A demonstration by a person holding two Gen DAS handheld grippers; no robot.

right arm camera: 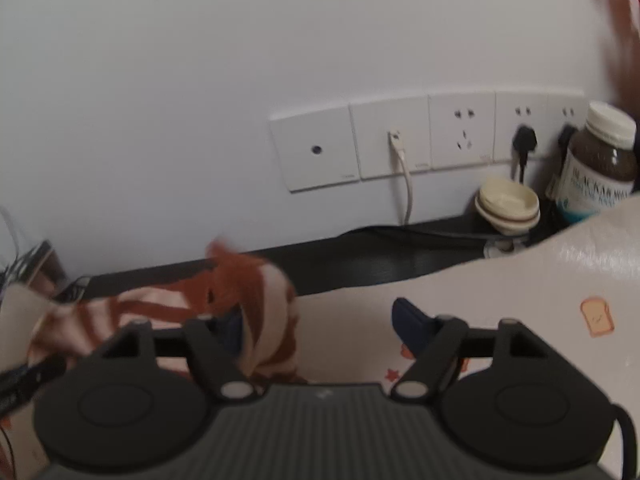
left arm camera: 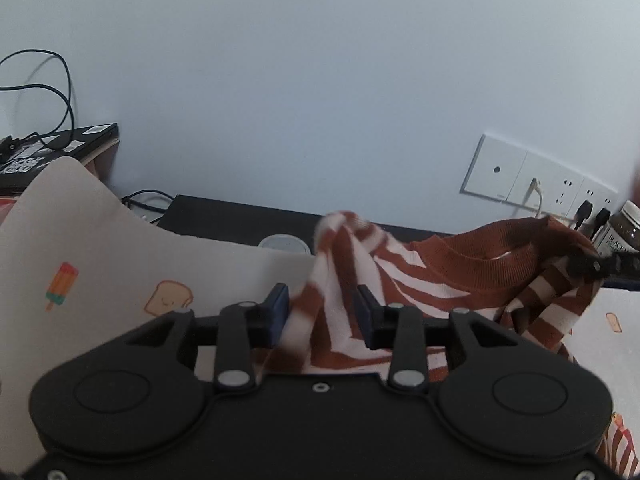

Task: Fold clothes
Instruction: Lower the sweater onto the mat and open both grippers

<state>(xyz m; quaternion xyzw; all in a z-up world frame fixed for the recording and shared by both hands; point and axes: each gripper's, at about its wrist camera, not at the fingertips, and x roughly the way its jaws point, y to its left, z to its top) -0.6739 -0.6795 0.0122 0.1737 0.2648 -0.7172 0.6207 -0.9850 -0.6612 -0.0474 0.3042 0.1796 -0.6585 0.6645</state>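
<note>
Both my grippers stand parted: left gripper point(left arm camera: 322, 312) partly open with the striped sweater point(left arm camera: 404, 280) draped loose between its pads, right gripper point(right arm camera: 320, 326) wide, cloth bunched against its left finger point(right arm camera: 230, 330). Printed tablecloth point(right arm camera: 540, 280) lies bare rightward; wall point(right arm camera: 200, 80) and sockets point(right arm camera: 460, 136) close ahead.
</note>
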